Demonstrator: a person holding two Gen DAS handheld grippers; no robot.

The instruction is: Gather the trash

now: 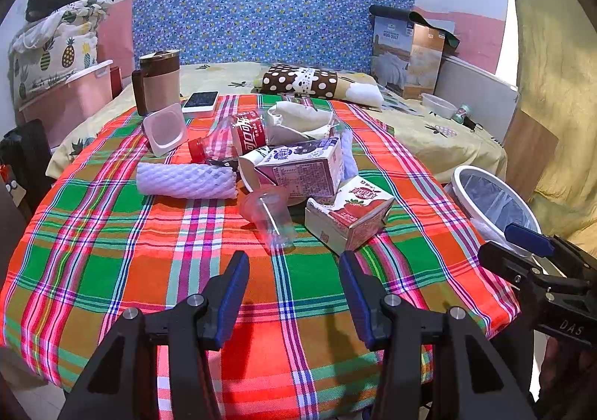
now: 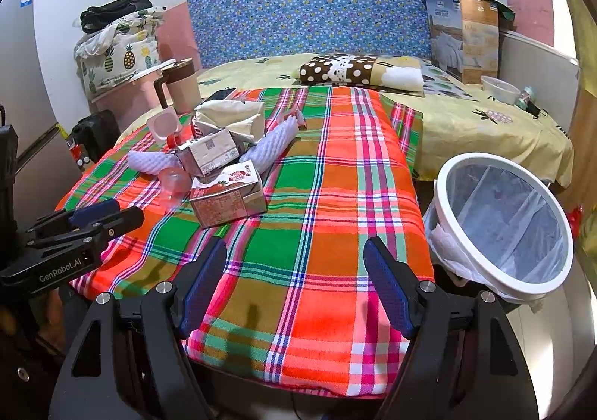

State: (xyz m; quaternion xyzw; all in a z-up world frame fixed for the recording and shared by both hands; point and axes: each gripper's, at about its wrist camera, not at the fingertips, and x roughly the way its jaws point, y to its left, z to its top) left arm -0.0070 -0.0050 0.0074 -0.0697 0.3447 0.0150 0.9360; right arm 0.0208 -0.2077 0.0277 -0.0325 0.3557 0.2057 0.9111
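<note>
Trash lies heaped on the plaid cloth: a strawberry milk carton, a clear plastic cup, a purple-print carton, a cola bottle, a white foam net sleeve, a yoghurt tub and a crumpled cream bag. My left gripper hangs open just short of the cup and strawberry carton. My right gripper stands open over bare cloth. Both hold nothing. A white-rimmed bin with a liner stands right of the table.
A brown lidded mug and a phone sit at the table's far left. Behind is a bed with a dotted pillow, a quilt box and a bowl. A pink storage box stands left.
</note>
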